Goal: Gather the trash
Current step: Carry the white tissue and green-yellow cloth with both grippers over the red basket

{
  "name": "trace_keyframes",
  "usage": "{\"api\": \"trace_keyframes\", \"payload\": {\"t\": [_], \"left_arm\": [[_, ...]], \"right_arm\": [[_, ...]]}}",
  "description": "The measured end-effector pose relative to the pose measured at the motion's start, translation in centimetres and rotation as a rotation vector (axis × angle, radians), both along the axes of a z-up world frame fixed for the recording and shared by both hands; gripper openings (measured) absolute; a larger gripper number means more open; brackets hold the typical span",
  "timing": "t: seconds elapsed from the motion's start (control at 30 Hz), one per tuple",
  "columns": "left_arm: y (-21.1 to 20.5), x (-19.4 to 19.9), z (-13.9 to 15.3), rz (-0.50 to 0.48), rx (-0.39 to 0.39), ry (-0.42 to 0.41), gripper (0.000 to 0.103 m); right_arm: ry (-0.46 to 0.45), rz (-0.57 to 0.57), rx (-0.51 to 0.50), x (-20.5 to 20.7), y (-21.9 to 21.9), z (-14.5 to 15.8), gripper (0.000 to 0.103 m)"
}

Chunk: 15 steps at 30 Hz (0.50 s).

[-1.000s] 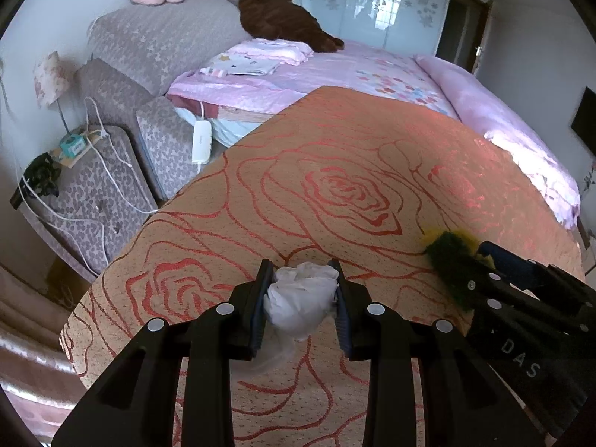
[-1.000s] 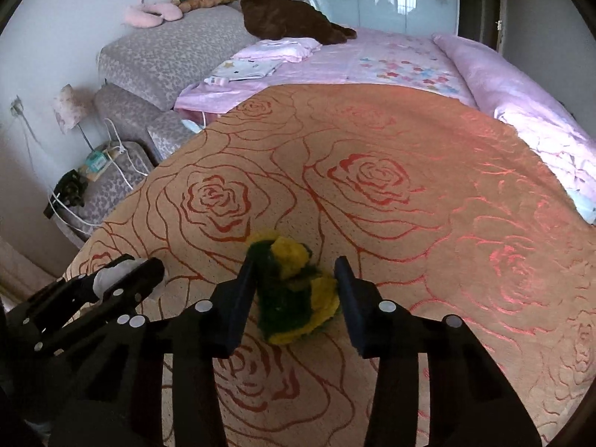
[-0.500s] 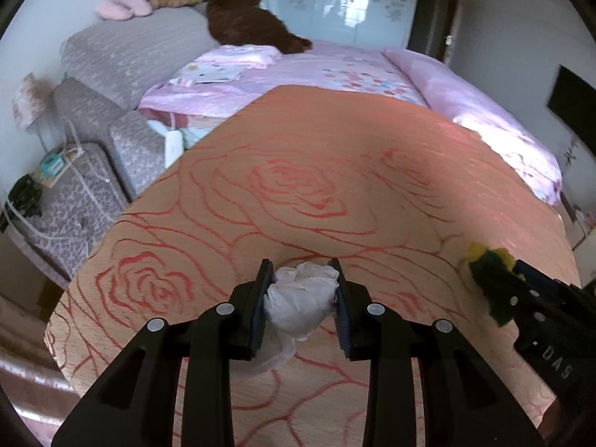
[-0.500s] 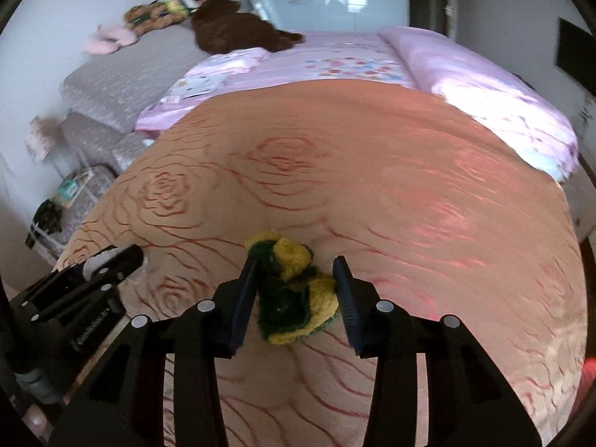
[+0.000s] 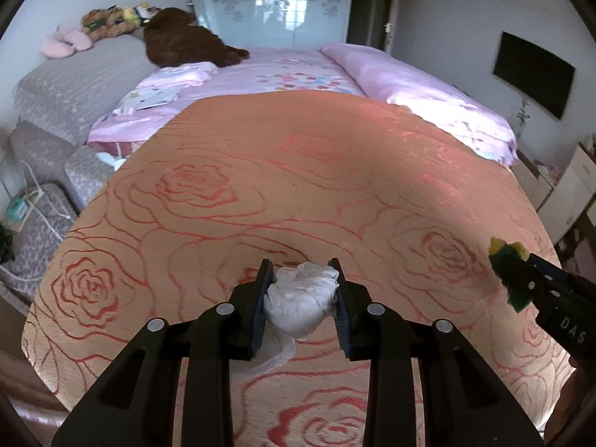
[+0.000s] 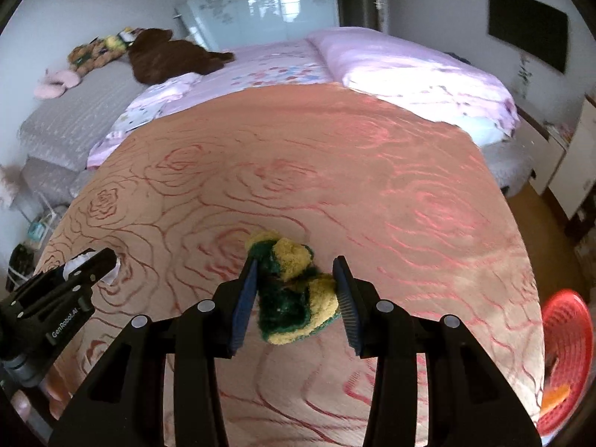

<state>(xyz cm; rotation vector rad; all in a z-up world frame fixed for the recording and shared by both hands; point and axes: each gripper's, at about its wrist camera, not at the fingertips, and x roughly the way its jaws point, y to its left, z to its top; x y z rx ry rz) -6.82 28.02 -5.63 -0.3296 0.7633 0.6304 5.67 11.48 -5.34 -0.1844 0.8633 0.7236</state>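
White crumpled tissue (image 5: 298, 307) sits clamped between the two fingers of the left gripper (image 5: 301, 307), the jaws closed down to the width of the wad, with a loose tail of it trailing below the left finger. It is carried above the orange rose-patterned bedspread (image 5: 298, 193) rather than resting on it, as far as the view allows one to judge. The right gripper (image 6: 294, 296) holds a green and yellow scouring sponge (image 6: 290, 294) in the same manner, its jaws pressed in against both sides of the sponge, which bulges out above and below the pads. In the left wrist view the right gripper appears at the right edge with the sponge at its tip; in the right wrist view the left gripper appears at the lower left, near the edge of the bedspread.

Both pieces of trash thus appear lifted and in transit, so the step in hand is judged to be the carry toward a bin. A red mesh basket (image 6: 566, 357) stands on the floor off the right side of the bed, with something orange inside it; it is the likely destination. The next move calls for swinging each gripper out past the bed edge until it is over the basket, then opening the jaws so each item drops inside the rim.
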Motion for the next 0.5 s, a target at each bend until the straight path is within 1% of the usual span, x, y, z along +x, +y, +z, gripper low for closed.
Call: {"api": "trace_keyframes", "payload": {"t": [0.23,0.5], "left_arm": [[-1.7,1.1,-0.1,-0.063,0.018,0.008,0.029],[-3.6,2.9,0.8,-0.147,0.041,-0.007,0.029]], "right_arm": [[0.015,-0.058,0.013,0.7,-2.7,-0.2,0.041],[0.012,-0.097,0.03,1.1,-4.5,0.0,0.041]]}}
